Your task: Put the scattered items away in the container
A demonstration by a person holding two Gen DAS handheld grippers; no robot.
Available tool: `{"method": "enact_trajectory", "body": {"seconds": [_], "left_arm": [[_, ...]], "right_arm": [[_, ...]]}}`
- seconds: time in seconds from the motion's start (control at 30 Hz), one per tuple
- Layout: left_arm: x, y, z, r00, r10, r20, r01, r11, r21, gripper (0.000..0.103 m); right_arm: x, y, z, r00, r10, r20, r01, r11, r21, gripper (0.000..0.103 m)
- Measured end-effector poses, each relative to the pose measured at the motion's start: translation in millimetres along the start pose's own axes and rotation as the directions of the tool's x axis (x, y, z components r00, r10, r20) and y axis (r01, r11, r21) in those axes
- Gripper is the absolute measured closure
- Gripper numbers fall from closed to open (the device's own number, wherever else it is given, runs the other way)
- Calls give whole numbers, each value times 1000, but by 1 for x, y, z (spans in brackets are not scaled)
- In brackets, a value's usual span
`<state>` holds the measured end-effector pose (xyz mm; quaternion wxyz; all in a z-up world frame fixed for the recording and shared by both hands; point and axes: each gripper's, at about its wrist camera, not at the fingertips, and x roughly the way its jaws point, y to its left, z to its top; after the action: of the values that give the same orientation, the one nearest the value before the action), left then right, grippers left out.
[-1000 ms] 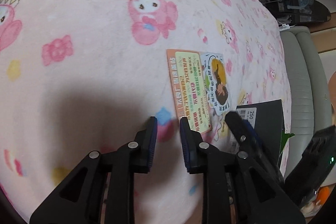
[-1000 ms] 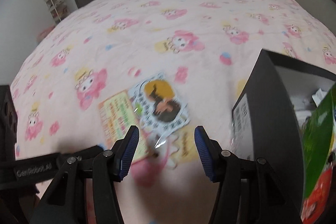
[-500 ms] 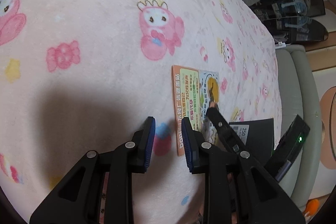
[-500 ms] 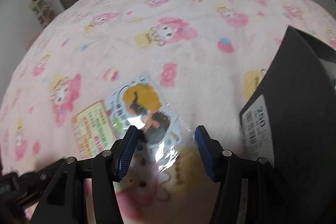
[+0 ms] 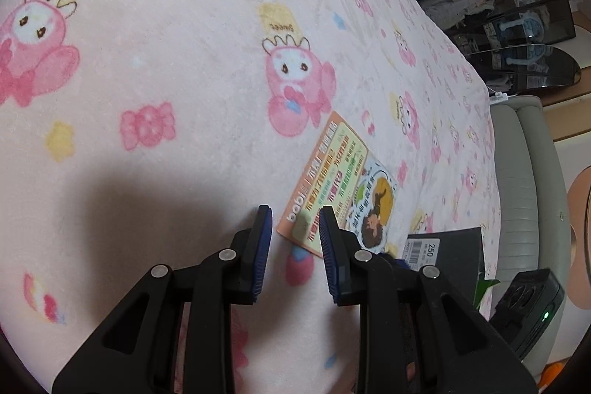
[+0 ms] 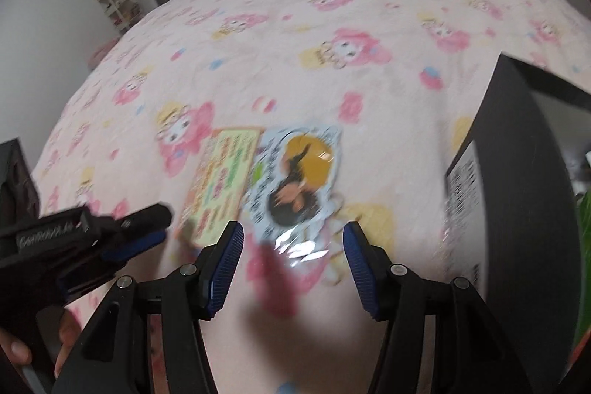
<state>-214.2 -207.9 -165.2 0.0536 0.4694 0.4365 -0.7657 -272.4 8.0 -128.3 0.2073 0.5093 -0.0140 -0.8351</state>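
An orange-edged packet with green and yellow print (image 5: 328, 183) (image 6: 221, 183) lies flat on the pink blanket. A clear sachet with a cartoon figure on an orange disc (image 5: 373, 205) (image 6: 299, 180) overlaps its right side. The black box (image 5: 450, 257) (image 6: 517, 194) stands to the right, with green packaging inside. My left gripper (image 5: 295, 239) is open and empty, its tips just short of the orange packet's near corner; it also shows in the right wrist view (image 6: 147, 228). My right gripper (image 6: 293, 250) is open and empty, right over the sachet's near edge.
The pink cartoon-print blanket (image 5: 166, 43) covers the whole bed. A grey padded headboard (image 5: 517, 172) runs along the right edge. A black device with a green light (image 5: 532, 305) sits at the lower right. Cabinets and a small shelf (image 6: 114, 2) stand beyond the bed.
My left gripper has swung right toward the orange packet and opened a little wider. My right gripper has pulled back slightly and stays open over the sachet. The items have not moved.
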Motion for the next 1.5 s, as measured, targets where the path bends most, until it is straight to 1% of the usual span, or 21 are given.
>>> {"method": "enact_trajectory", "body": {"seconds": [0.03,0.1,0.17,0.2,0.23,0.27,0.3,0.33,0.37,0.47,0.57,0.67,0.73,0.8,0.9,1.07,1.17,1.3,1.4,1.47,1.5], "left_arm": [[3,0,0,1000,6,-1,-6,1000,5,78],[9,0,2,1000,12,-13,-12,1000,13,78],[9,0,1,1000,14,-22,-14,1000,25,83],[7,-1,0,999,27,-18,-26,999,33,85],[4,-2,-2,999,49,-6,-49,998,44,91],[0,-3,-5,997,78,6,-78,995,55,93],[-5,-3,-8,994,104,14,-105,992,64,93],[-9,-3,-13,993,119,13,-119,990,70,93],[-14,-3,-19,993,120,6,-120,990,74,93],[-32,-4,-37,994,105,-3,-105,991,89,93],[-46,-7,-61,993,121,-5,-119,986,120,93],[-49,-2,-85,991,129,-47,-123,985,123,93],[-51,1,-94,991,118,-70,-110,988,111,93],[-58,0,-95,992,114,-46,-109,988,113,93],[-65,1,-91,992,126,-6,-125,988,95,93],[-61,15,-80,994,112,-7,-112,993,22,93],[-57,18,-73,994,113,5,-113,994,-1,92],[-40,18,-68,996,82,-41,-83,997,-9,88],[-31,16,-68,995,73,-69,-73,997,-1,88],[-28,13,-67,994,88,-69,-86,996,18,87],[-25,10,-68,992,104,-72,-102,994,35,83]], "right_arm": [[3,-2,2,1000,-9,1,9,1000,2,50],[16,-5,6,1000,7,-27,-7,1000,5,51],[20,-4,4,999,17,-40,-17,1000,-1,64],[17,-2,1,999,25,-34,-25,1000,-8,64],[12,-1,-1,999,41,-27,-41,999,-8,65],[6,0,-4,998,58,-20,-58,998,-8,65],[1,0,-8,996,92,-21,-92,996,1,66],[-4,0,-11,994,108,-25,-108,994,2,67],[-8,1,-15,992,122,-30,-122,993,2,67],[-24,5,-27,992,122,-32,-122,992,-11,68],[-40,13,-43,989,140,-39,-141,990,-24,68],[-52,21,-63,990,131,-53,-134,989,-55,67],[-58,23,-74,991,122,-61,-127,989,-71,67],[-64,26,-85,991,114,-68,-119,989,-87,67],[-69,23,-91,991,105,-78,-111,990,-86,67],[-71,13,-86,996,62,-68,-68,994,-88,67],[-67,13,-85,997,42,-69,-49,994,-101,67],[-53,18,-84,996,-11,-84,0,991,-136,67],[-41,14,-78,995,-27,-94,16,993,-120,67],[-32,11,-74,994,-23,-108,13,995,-96,67],[-28,9,-71,993,-20,-114,10,996,-84,67]]}}
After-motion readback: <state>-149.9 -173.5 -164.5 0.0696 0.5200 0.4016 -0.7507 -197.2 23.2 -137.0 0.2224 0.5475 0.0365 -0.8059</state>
